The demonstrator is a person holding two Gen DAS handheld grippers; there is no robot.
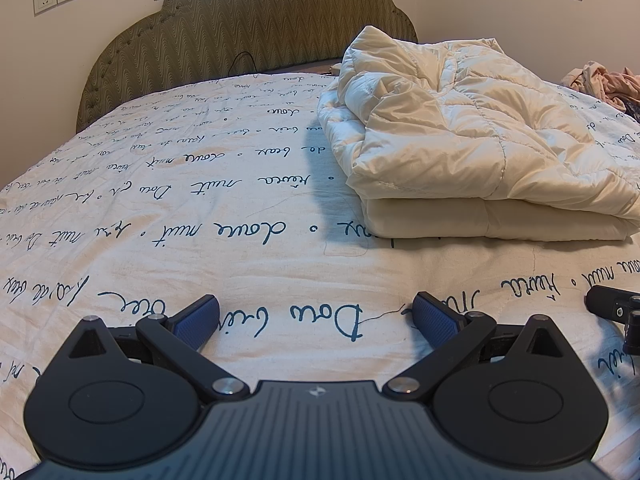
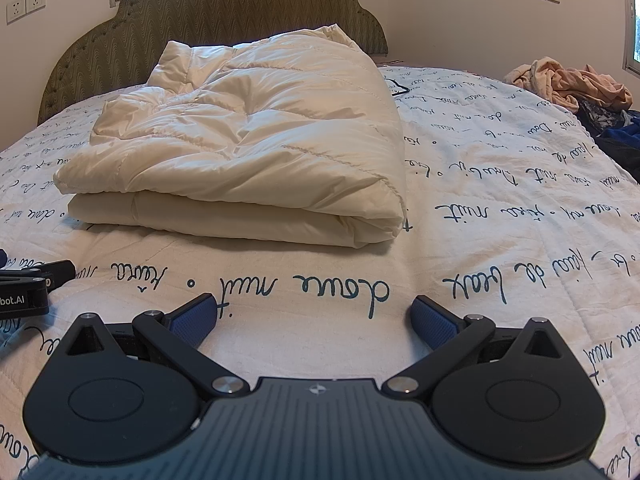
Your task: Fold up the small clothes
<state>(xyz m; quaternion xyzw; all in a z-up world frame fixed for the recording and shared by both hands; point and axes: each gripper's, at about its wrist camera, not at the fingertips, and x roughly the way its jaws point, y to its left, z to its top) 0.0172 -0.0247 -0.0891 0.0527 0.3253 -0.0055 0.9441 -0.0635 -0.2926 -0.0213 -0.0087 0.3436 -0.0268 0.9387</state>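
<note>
The left gripper [image 1: 316,316] rests low over the bedspread [image 1: 168,208] with its blue pads [image 1: 198,318] spread wide and nothing between them, and the right gripper [image 2: 314,316] sits the same way just beside it, jaws released and empty. Ahead of both lies the cream padded jacket [image 2: 248,148], folded into a thick stack near the middle of the bed, its folded edge facing the grippers and its top layer puffed and slightly rumpled. That puffiness is the main risk, in my judgement: the slick quilted shell looks springy, so a pinch that catches only the upper layer could drag it off the lower one and undo the fold, and a sideways pull could slide the whole bundle across the cover. Closing too low could also snag the bedspread along with the garment. Further out, at the right edge of the bed, a loose heap of unfolded clothes [image 2: 568,84] waits, pinkish pieces tangled with darker ones; reaching in there could lift several at once, since I cannot tell where one item ends. No basket, box or other container shows in either view; everything lies straight on the bed, before the green headboard [image 1: 248,28].
</note>
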